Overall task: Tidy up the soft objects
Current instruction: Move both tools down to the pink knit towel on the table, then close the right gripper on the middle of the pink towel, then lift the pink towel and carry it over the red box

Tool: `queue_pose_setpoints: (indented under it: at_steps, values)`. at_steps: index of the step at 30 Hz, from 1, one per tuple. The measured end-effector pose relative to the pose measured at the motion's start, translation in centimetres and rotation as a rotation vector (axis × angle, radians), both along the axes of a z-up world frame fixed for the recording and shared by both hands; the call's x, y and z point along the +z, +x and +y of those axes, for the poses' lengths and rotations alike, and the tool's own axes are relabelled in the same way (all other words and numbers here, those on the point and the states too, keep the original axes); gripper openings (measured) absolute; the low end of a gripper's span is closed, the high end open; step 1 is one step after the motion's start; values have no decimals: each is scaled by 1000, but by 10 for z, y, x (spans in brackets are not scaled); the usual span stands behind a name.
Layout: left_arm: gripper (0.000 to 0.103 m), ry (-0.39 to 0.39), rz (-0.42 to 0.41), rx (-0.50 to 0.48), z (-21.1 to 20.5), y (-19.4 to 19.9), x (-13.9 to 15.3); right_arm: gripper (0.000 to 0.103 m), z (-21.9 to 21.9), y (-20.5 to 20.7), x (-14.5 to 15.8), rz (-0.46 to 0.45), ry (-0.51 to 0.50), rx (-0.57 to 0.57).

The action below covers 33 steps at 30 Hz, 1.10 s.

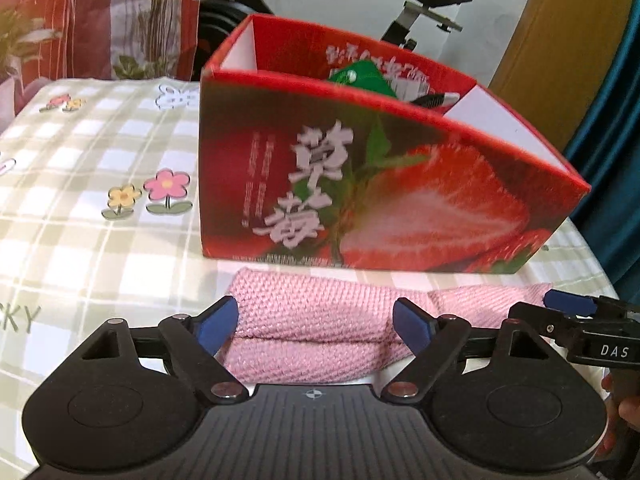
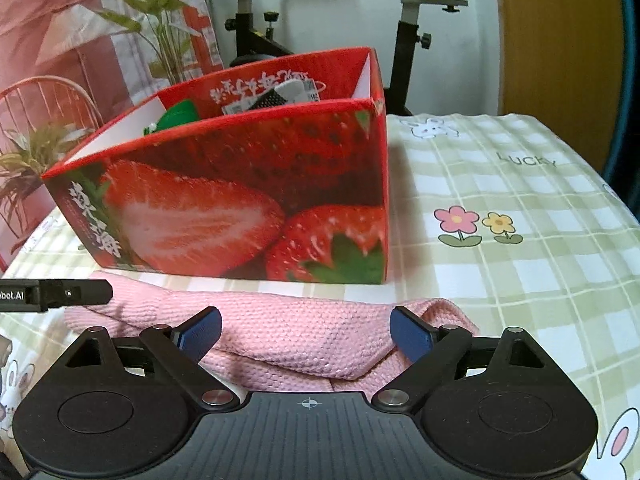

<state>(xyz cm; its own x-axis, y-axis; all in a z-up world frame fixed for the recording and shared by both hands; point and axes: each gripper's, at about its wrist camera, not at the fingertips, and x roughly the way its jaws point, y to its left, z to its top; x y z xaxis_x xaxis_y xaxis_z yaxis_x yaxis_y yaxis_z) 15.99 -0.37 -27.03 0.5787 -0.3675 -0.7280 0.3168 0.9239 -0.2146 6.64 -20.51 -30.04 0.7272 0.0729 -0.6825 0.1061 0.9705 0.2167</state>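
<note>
Lying folded on the checked flowered tablecloth (image 2: 520, 184), pink knitted cloth (image 1: 320, 320) sits just near of red strawberry-print cardboard box (image 1: 360, 184). Left gripper (image 1: 316, 328) and right gripper (image 2: 306, 332) both wide open, straddling cloth ends, pads not pressing it.

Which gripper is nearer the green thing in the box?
Left, as far as I can judge. The green thing sits toward the left gripper's end of the box; the right gripper is at the far end. Both hang over the pink cloth.
</note>
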Motion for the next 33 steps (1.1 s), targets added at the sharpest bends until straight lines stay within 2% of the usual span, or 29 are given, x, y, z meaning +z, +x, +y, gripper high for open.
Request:
queue_pose_setpoints:
  at_steps: [8, 14, 16, 19, 20, 22, 24, 28, 33]
  values:
    - [84, 16, -17, 10, -3, -6, -5, 90, 9, 6, -9, 17, -40, 22]
    - [78, 23, -27, 16, -5, -8, -5, 67, 15, 7, -8, 9, -38, 77]
    - [74, 27, -29, 16, -5, -9, -4, 58, 17, 7, -7, 7, -31, 90]
    - [66, 33, -31, 9, -4, -11, -4, 50, 18, 6, -6, 9, -17, 103]
    - [59, 36, -32, 7, -4, -13, -4, 48, 19, 6, -6, 9, -12, 107]
    - [44, 31, -28, 0, -3, -15, -3, 36, 19, 5, -6, 11, 11, 122]
    - [24, 33, -20, -14, -4, -18, -3, 29, 22, 4, -4, 15, 28, 141]
    - [21, 20, -19, -21, -2, -26, -3, 18, 27, -1, 0, 13, 49, 176]
    - [20, -21, -59, -13, 8, -36, 14, 17, 26, -15, 24, -72, 65, 195]
